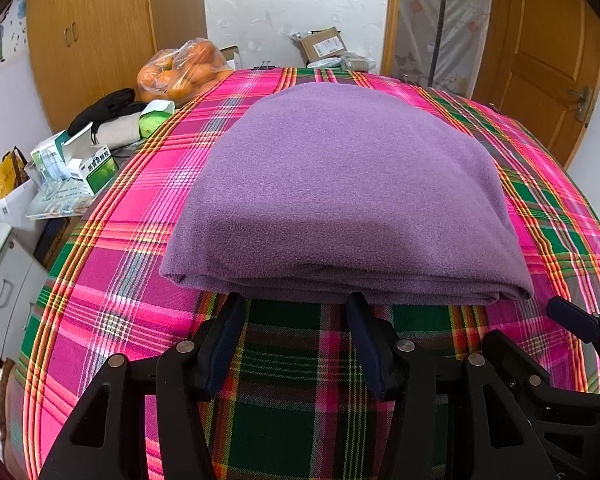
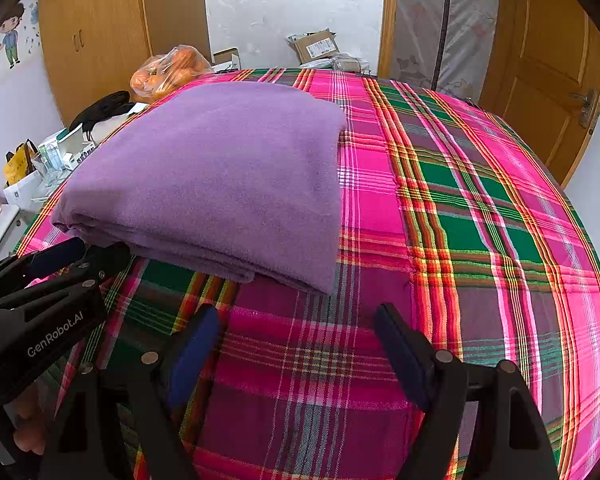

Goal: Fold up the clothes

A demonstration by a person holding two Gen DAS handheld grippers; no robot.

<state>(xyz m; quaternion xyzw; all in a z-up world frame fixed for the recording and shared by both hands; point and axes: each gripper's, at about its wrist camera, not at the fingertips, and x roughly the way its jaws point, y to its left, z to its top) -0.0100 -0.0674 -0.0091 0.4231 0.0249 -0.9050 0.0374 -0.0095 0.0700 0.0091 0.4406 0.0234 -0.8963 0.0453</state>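
Observation:
A purple fleece garment lies folded into a thick rectangle on the pink and green plaid bed cover. My left gripper is open, its fingertips right at the near folded edge with nothing between them. In the right wrist view the same purple garment fills the left half. My right gripper is open over bare plaid cover, just short of the garment's near right corner. The left gripper's body shows at the left edge of that view, and one right fingertip shows at the right of the left wrist view.
Left of the bed stand a bag of oranges, dark and pale clothes and small green and white boxes. Cardboard parcels lie beyond the far edge. Wooden wardrobe doors and a door line the back.

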